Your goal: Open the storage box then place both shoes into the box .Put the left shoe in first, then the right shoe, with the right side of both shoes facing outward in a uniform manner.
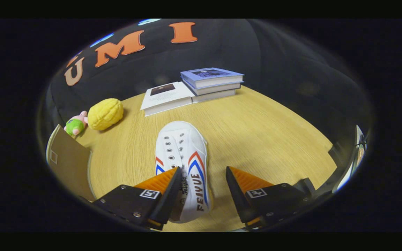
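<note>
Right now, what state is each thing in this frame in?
Tool: open, fingers either side of the shoe's heel end, not pressing.
White shoe: upright on the table, unlaced, toe pointing away.
Books: closed, two stacked, one beside.
Yellow plush: lying on the table.

shoe (183, 164) on table (257, 132), between gripper (203, 184) fingers, nearer the left one | books (194, 89) far behind | two toys (98, 116) far left | box (70, 162) near left

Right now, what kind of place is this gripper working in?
Probably a staged demo booth, not a home: a wooden table against black cloth, with books, a yellow plush and a white shoe laid out. The open gripper straddles the shoe.
</note>
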Tool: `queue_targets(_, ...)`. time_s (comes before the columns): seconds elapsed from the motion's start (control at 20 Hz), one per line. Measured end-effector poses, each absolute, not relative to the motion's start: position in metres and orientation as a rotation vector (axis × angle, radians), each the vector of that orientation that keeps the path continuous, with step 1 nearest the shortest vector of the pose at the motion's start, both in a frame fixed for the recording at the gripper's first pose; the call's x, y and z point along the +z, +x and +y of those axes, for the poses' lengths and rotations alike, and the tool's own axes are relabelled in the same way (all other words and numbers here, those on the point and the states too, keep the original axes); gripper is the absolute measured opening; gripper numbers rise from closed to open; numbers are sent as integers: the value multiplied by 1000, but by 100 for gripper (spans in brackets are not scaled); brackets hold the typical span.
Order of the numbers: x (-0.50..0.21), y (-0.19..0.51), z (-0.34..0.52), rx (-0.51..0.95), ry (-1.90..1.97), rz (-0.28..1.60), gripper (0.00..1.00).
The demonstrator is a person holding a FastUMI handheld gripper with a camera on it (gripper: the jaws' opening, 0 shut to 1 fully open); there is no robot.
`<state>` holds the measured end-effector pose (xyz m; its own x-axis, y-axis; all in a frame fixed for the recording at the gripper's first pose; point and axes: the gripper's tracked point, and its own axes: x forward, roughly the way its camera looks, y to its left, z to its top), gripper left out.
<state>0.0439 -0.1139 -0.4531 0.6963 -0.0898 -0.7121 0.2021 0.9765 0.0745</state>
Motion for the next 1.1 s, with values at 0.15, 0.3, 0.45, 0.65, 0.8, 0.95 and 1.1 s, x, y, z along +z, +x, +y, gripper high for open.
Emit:
queue_targets(0.15, -460, 47, -111, -157, 192, 794, 32)
queue_targets(0.3, -453, 47, -116, -145, 141, 790, 8)
queue_targets(0.45, -442, 48, -120, -184, 172, 798, 1)
queue_targets(0.65, -416, 46, -115, -214, 229, 772, 0)
queue_targets(0.8, -390, 49, -107, -207, 189, 722, 0)
queue_targets(0.95, -361, 50, -82, -180, 204, 674, 0)
queue_targets(1.1, -334, 49, -58, -160, 196, 639, 0)
